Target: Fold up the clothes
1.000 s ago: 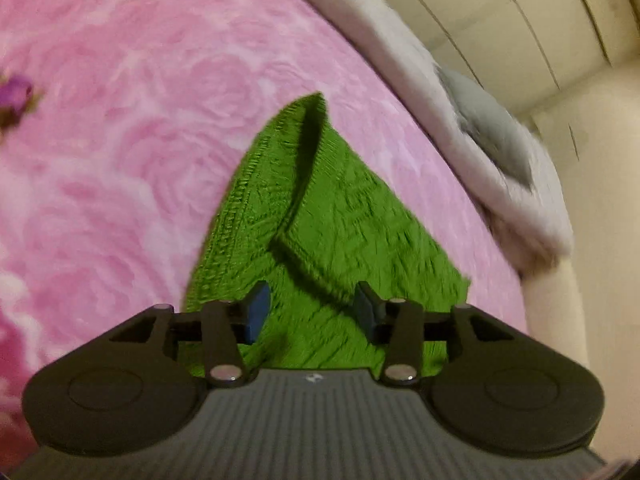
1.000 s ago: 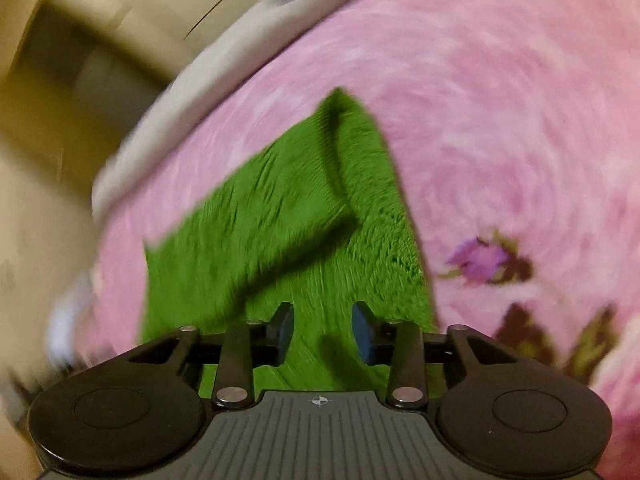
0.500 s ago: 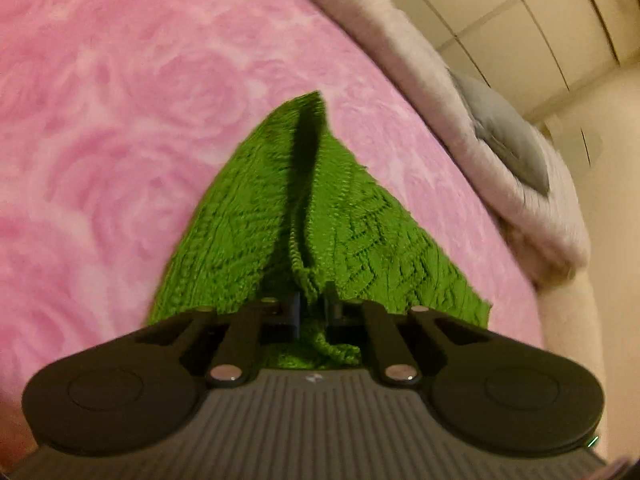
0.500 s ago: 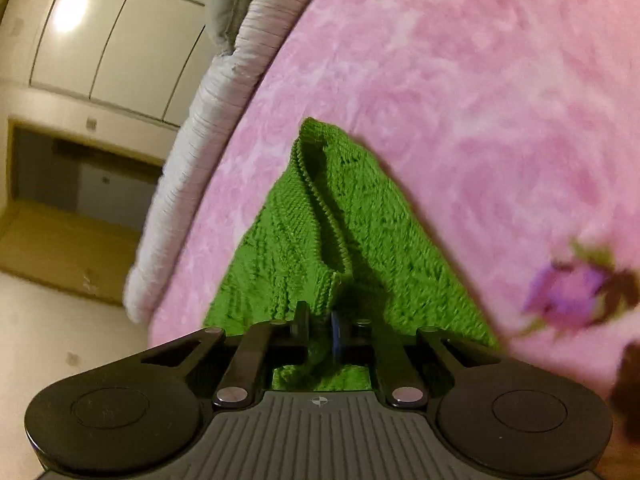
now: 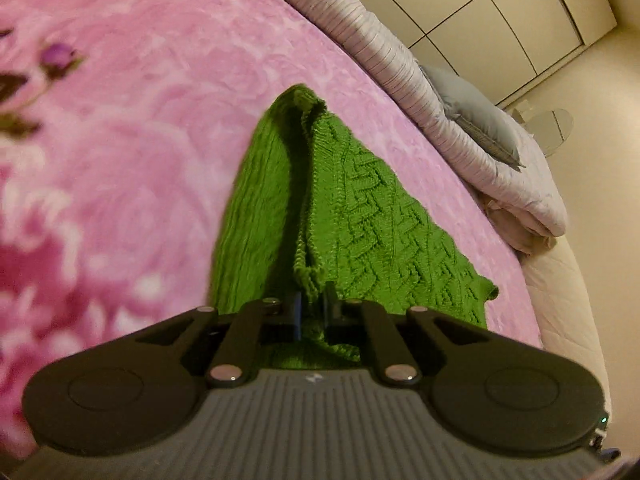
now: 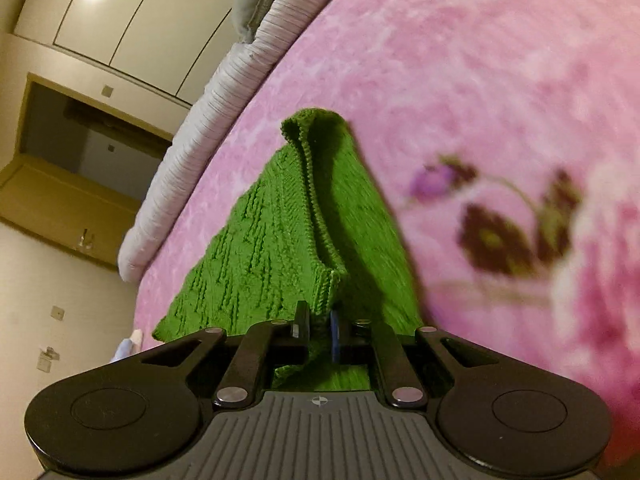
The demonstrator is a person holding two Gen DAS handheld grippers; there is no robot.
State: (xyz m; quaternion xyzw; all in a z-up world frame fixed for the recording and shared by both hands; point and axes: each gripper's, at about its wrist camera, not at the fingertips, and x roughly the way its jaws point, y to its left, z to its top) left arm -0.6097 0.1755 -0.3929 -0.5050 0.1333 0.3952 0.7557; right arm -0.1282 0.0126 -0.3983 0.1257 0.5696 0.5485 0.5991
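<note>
A green knitted garment (image 5: 360, 216) lies on a pink rose-patterned bedspread (image 5: 140, 140). My left gripper (image 5: 312, 310) is shut on a near edge of the garment and holds that edge raised, so a fold runs from the jaws to the far tip. In the right wrist view my right gripper (image 6: 320, 326) is shut on another near edge of the same green garment (image 6: 260, 248), lifted off the bedspread (image 6: 480, 80). A shadow falls under each raised edge.
A rolled white striped quilt (image 5: 384, 52) with a grey pillow (image 5: 468, 120) lies along the bed's far edge; it shows in the right wrist view too (image 6: 224, 92). Cream wardrobe doors (image 5: 500, 8) and a doorway (image 6: 80, 148) stand beyond. Floor lies past the bed edge.
Both grippers were open over the garment a second ago. They have shut on its near edges and lifted them, drawing the cloth up into a ridge.
</note>
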